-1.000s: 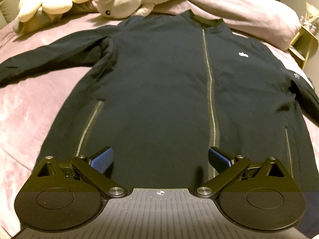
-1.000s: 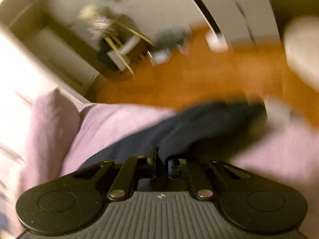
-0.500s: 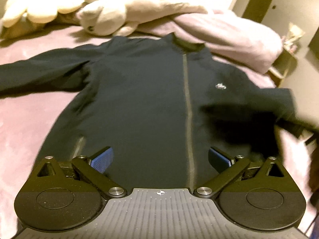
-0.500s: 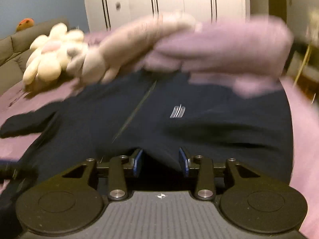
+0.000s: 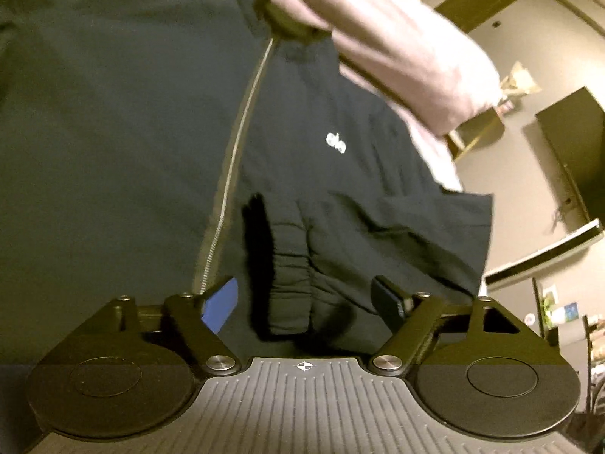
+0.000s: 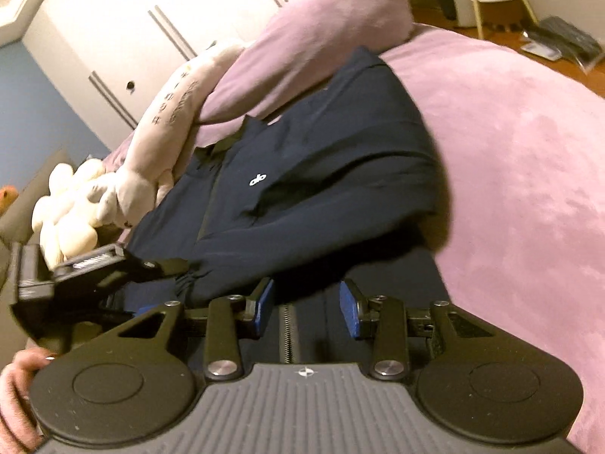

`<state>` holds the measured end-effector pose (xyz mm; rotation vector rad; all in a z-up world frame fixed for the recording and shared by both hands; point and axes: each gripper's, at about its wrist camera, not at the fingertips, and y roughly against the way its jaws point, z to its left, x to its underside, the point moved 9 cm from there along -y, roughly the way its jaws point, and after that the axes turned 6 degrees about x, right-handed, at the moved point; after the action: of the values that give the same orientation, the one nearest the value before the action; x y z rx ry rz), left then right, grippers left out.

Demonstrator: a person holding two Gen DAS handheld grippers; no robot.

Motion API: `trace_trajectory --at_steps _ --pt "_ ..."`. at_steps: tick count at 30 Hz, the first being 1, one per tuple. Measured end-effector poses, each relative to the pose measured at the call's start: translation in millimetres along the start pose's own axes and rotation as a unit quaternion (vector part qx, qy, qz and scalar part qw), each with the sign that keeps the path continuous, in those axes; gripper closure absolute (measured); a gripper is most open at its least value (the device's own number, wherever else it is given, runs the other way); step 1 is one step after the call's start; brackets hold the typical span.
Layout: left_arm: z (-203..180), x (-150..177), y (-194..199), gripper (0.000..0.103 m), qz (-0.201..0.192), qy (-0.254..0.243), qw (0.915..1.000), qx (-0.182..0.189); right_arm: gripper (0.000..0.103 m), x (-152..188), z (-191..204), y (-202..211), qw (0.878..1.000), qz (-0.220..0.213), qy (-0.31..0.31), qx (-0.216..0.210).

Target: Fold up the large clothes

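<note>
A dark navy zip jacket [image 5: 113, 132] lies front-up on the pink bed [image 6: 510, 151], with a small white logo [image 5: 334, 143] on its chest. One sleeve [image 6: 321, 223] is folded over the front. Its gathered cuff [image 5: 289, 280] lies between the fingers of my left gripper [image 5: 305, 302]. Those jaws are closing, and the blue pads [image 5: 221, 304] stand clear of the cuff. My right gripper [image 6: 305, 307] hovers open over the zipper [image 6: 288, 325] near the hem, holding nothing. The left gripper [image 6: 151, 285] also shows at the cuff [image 6: 187, 278] in the right wrist view.
A pink pillow [image 6: 321, 38] and cream plush toys [image 6: 75, 219] lie past the collar. The bed's edge falls to a wooden floor with a small stand [image 6: 491, 0] and clutter. A hand [image 6: 15, 397] shows at the lower left. White wardrobe doors [image 6: 151, 19] stand behind.
The right gripper swung in from the bed's edge, opened and let go of the sleeve, now folded over the front. The left gripper moved right to the cuff and its jaws narrowed.
</note>
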<state>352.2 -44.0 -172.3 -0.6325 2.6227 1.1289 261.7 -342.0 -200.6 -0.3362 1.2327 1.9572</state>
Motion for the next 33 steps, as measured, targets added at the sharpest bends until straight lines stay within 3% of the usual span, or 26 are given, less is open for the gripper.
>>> trace_trajectory --at_steps 3,5,6,10,11,13,15,17,19,22,24,26,29,31,33 --pt "7.9 -0.7 -15.1 0.039 0.009 0.021 0.9997 0.002 0.065 1.2 -3.2 -2.6 1.0 0.004 -0.015 -0.005" --pt "10.9 -3.8 -20.6 0.058 0.008 0.035 0.9993 0.011 0.065 5.0 -3.6 -3.4 1.0 0.009 -0.021 -0.008" --pt "13.1 -4.0 -23.6 0.061 0.01 0.043 0.999 0.012 0.065 5.6 -2.5 -5.2 1.0 0.011 -0.023 -0.01" --pt "13.5 -13.8 -19.9 0.09 0.002 0.053 0.9983 0.023 0.065 3.7 1.9 -9.1 1.0 0.013 -0.024 -0.014" --pt "12.5 -18.9 -14.2 0.092 -0.003 0.052 0.9983 0.026 0.065 1.9 3.1 -10.2 1.0 0.012 -0.021 -0.013" --pt "9.1 -37.0 5.7 0.092 -0.026 0.031 0.999 0.019 0.065 -2.0 4.9 -12.8 1.0 0.011 -0.018 -0.011" --pt "7.6 -58.9 31.1 0.093 -0.068 -0.025 0.9972 -0.023 0.065 -7.9 7.4 -17.6 1.0 0.009 -0.019 -0.011" --pt "15.2 -80.3 56.2 0.092 -0.109 -0.082 0.9862 -0.094 0.065 -14.6 10.9 -23.0 1.0 0.006 -0.021 -0.011" --pt "33.0 -96.8 72.9 0.091 -0.136 -0.109 0.9702 -0.169 0.064 -21.3 16.8 -30.6 0.999 0.006 -0.027 -0.018" --pt "64.9 -107.0 77.6 0.088 -0.142 -0.123 0.954 -0.234 0.064 -31.0 24.5 -43.4 0.999 0.009 -0.04 -0.032" --pt "84.7 -105.1 69.6 0.082 -0.127 -0.11 0.9564 -0.239 0.064 -38.3 28.7 -54.3 0.998 0.011 -0.052 -0.04" --pt "101.2 -100.5 62.8 0.065 -0.115 -0.086 0.9657 -0.216 0.064 -43.9 31.0 -65.7 0.996 0.016 -0.068 -0.049" --pt "114.3 -100.5 55.1 0.051 -0.116 -0.064 0.9747 -0.18 0.064 -53.6 30.2 -83.7 0.992 0.023 -0.105 -0.061" --pt "120.3 -101.8 51.8 0.05 -0.114 -0.047 0.9788 -0.164 0.064 -61.9 24.6 -93.6 0.989 0.018 -0.13 -0.063" --pt "120.2 -104.2 49.3 0.06 -0.116 -0.029 0.9828 -0.141 0.064 -69.3 16.2 -101.3 0.986 0.007 -0.153 -0.059"
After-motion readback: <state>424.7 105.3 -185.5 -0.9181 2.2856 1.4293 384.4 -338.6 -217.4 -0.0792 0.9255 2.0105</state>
